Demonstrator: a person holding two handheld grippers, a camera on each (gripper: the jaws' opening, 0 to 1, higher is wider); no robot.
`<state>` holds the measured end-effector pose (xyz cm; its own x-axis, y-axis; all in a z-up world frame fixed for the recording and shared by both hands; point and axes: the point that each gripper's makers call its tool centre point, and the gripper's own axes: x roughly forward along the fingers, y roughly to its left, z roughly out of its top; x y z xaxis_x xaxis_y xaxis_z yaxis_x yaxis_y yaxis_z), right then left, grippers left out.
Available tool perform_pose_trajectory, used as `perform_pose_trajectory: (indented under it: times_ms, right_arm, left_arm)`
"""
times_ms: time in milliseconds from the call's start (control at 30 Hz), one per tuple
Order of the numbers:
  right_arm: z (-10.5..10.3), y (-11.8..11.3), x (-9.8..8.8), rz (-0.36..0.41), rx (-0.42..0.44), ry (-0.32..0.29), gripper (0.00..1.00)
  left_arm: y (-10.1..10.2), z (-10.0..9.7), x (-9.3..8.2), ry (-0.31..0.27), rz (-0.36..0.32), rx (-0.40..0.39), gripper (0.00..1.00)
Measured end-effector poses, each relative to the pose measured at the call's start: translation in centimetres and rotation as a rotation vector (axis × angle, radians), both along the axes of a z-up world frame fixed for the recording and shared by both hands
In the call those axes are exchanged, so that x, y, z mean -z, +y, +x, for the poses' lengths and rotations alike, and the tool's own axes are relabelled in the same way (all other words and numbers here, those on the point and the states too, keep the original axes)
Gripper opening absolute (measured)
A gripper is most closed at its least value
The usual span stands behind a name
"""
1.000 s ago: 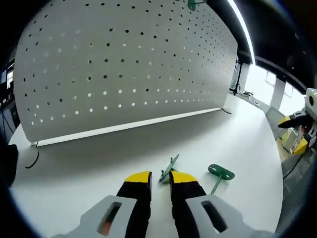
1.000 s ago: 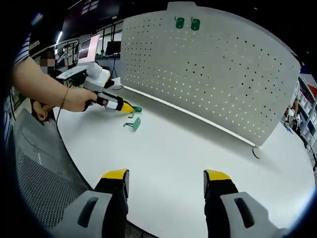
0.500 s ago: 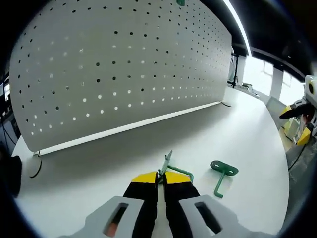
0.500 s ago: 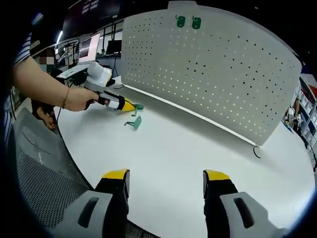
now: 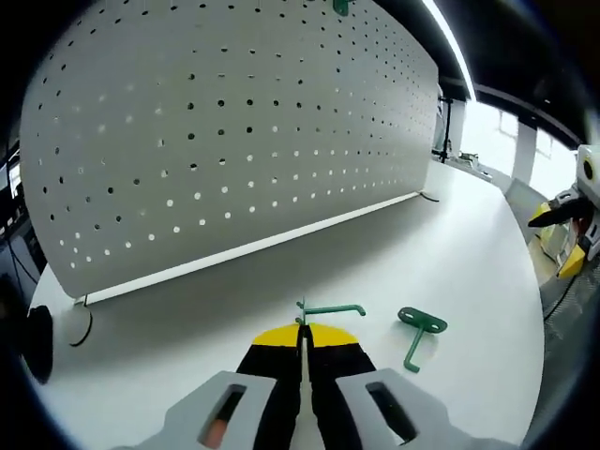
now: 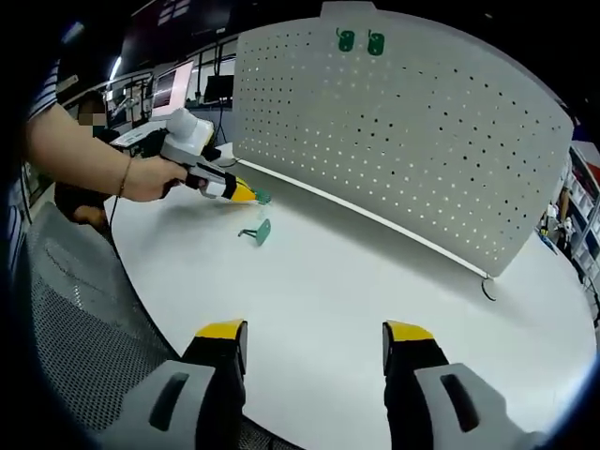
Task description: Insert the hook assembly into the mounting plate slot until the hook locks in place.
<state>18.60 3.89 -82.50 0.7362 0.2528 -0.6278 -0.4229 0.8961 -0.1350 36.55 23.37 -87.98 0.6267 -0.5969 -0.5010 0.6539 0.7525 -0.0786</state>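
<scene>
My left gripper [image 5: 302,337] is shut on a green hook [image 5: 330,310], which it holds a little above the white table [image 5: 450,253]; the hook's rod points right. A second green hook [image 5: 419,328] lies on the table just to its right. The white pegboard [image 5: 234,122] stands upright behind. In the right gripper view the left gripper [image 6: 246,193] hovers far left with the held hook [image 6: 260,197] at its tip, the loose hook [image 6: 258,232] lies below it, and two green hooks [image 6: 359,41] hang at the pegboard's [image 6: 403,141] top. My right gripper [image 6: 314,339] is open over the table's near edge.
A person's hand and forearm [image 6: 103,169] hold the left gripper at the table's left side. A mesh chair back [image 6: 75,328] sits beside the table edge. A black cable loop [image 6: 487,288] lies at the pegboard's right foot. The white table [image 6: 356,281] spreads wide between the grippers.
The left gripper's jaws closed on the hook and lifted it off the table; the hook turned from upright to lying sideways. The right gripper has barely moved.
</scene>
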Motion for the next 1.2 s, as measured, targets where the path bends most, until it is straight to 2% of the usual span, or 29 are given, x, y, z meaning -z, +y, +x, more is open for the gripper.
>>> perform_pose_trajectory:
  times_ms: [33, 100, 200, 300, 433, 567, 667, 733, 800, 833, 900, 1000, 1167, 1200]
  right_arm:
    - [0.0, 0.0, 0.0, 0.0, -0.001, 0.0, 0.56]
    - [0.0, 0.0, -0.1, 0.0, -0.001, -0.003, 0.56]
    - [0.0, 0.1, -0.1, 0.003, -0.003, -0.005, 0.56]
    - [0.0, 0.1, -0.1, 0.005, -0.006, -0.005, 0.56]
    - [0.0, 0.2, -0.3, 0.01, -0.007, -0.009, 0.56]
    - [0.1, 0.3, -0.3, 0.015, -0.009, -0.013, 0.56]
    - [0.0, 0.4, -0.4, 0.019, -0.012, -0.015, 0.56]
    - [0.1, 0.5, -0.6, 0.026, -0.015, -0.021, 0.56]
    - [0.1, 0.7, -0.7, 0.033, -0.02, -0.024, 0.56]
    - [0.1, 0.8, -0.8, 0.037, -0.024, -0.027, 0.56]
    - [0.1, 1.1, -0.9, 0.046, -0.037, -0.03, 0.56]
    - [0.0, 1.5, -1.0, 0.06, -0.053, -0.029, 0.56]
    - [0.3, 2.5, -1.4, 0.11, -0.084, -0.008, 0.55]
    - [0.7, 3.2, -2.0, 0.155, -0.09, 0.0, 0.54]
  left_arm:
    - [0.0, 0.0, 0.0, 0.011, -0.007, -0.004, 0.01]
    - [0.2, 0.2, -0.2, -0.017, 0.016, 0.0, 0.01]
    - [0.4, 0.3, 0.0, 0.014, 0.002, -0.017, 0.01]
    - [0.6, 0.6, -0.5, 0.004, 0.01, -0.025, 0.01]
    - [0.9, 0.9, -1.2, 0.028, -0.01, -0.038, 0.01]
    - [1.2, 0.9, -1.8, 0.039, 0.016, -0.038, 0.01]
    - [1.5, 0.9, -3.0, 0.055, 0.039, -0.042, 0.01]
    - [1.8, 0.9, -3.9, 0.068, 0.036, -0.055, 0.01]
    - [2.0, 0.7, -4.4, 0.104, 0.028, -0.066, 0.01]
    - [2.1, 0.7, -4.9, 0.1, 0.031, -0.065, 0.01]
    - [2.3, 0.3, -5.5, 0.124, 0.049, -0.06, 0.01]
    - [2.1, -0.5, -6.6, 0.161, 0.037, -0.055, 0.01]
    - [1.3, -2.2, -8.4, 0.223, 0.012, -0.044, 0.01]
    - [1.1, -2.5, -8.7, 0.23, 0.002, -0.043, 0.01]
